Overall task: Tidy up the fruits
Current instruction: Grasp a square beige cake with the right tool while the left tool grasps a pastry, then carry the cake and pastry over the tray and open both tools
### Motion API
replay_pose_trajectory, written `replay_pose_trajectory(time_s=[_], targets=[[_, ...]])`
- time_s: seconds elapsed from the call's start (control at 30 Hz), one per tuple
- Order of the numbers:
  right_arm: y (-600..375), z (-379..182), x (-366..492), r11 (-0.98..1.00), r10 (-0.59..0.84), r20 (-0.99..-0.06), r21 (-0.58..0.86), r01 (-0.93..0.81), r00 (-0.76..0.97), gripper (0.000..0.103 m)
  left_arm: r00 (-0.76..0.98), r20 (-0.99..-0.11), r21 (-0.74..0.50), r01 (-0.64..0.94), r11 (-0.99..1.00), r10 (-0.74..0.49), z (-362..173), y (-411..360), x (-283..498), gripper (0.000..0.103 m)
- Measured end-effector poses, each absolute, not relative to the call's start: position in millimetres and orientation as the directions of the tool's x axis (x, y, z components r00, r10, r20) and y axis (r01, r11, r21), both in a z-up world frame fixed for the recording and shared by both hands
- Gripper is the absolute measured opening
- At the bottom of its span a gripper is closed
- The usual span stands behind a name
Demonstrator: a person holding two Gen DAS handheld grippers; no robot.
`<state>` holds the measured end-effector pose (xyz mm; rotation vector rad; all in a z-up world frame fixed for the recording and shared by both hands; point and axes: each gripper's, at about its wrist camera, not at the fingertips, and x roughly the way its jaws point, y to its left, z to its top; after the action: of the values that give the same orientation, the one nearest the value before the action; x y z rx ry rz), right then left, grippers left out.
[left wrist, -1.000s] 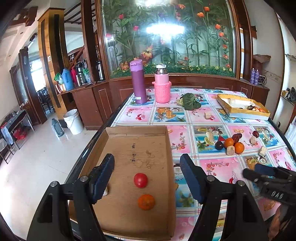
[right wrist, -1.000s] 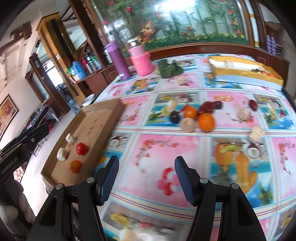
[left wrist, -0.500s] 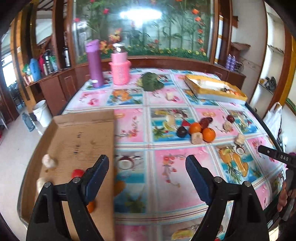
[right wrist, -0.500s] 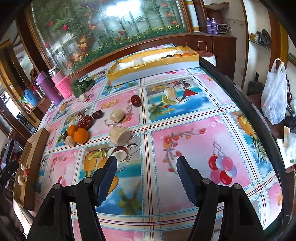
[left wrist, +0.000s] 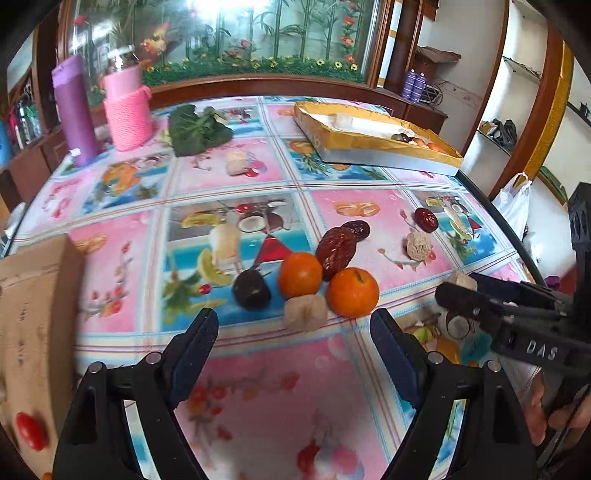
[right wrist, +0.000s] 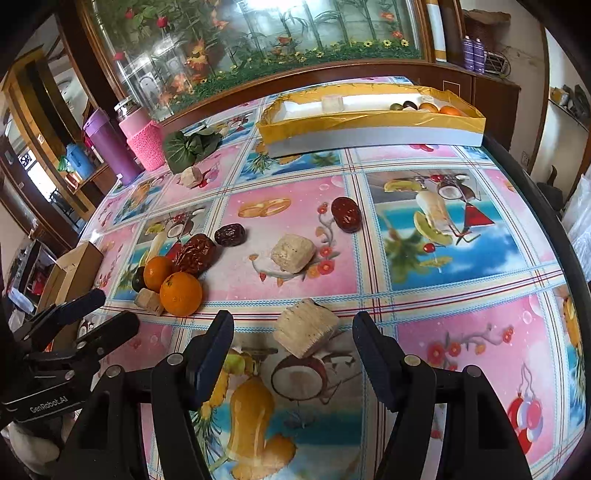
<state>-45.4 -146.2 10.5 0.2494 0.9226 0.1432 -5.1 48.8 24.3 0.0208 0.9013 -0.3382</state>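
The left gripper (left wrist: 291, 330) is held over the fruit-patterned tabletop (left wrist: 258, 387), its jaws wide apart and empty, just short of a pale beige crumbly block (left wrist: 305, 312) and two round orange tangerines (left wrist: 352, 292). The right gripper (right wrist: 291, 339) is held with jaws apart around, but not touching, a ridged beige cake (right wrist: 306, 331) near the tabletop's front edge.

Bright backlight glare (window (left wrist: 221, 22)), fisheye-warped edges, slight motion blur

purple flask (left wrist: 74, 110), pink bottle (left wrist: 127, 107) — white plastic bag (left wrist: 515, 206)
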Motion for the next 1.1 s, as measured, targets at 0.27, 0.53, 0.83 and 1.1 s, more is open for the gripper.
replay_pose_trajectory(time_s=[0.27, 0.53, 0.83, 1.1], targets=[[-141, 4, -37, 0.969, 0.216, -0.771, 0.243, -0.038, 0.599, 0.054, 0.570, -0.755, -0.125, 0.359, 0.925, -0.323, 21, 41, 4, 0.058], [-134, 4, -42, 0.976, 0.205, -0.776, 0.211, -0.060, 0.597, 0.038, 0.524, -0.772, -0.190, 0.349, 0.918, -0.359, 17, 58, -6, 0.042], [-134, 3, -47, 0.974, 0.211, -0.767, 0.221, -0.060, 0.606, 0.038, 0.510, -0.783, -0.184, 0.358, 0.916, -0.356, 10, 57, -7, 0.042], [-133, 3, -49, 0.974, 0.210, -0.764, 0.221, -0.058, 0.610, 0.038, 0.524, -0.782, -0.132, 0.388, 0.912, -0.337, 10, 38, -8, 0.025]])
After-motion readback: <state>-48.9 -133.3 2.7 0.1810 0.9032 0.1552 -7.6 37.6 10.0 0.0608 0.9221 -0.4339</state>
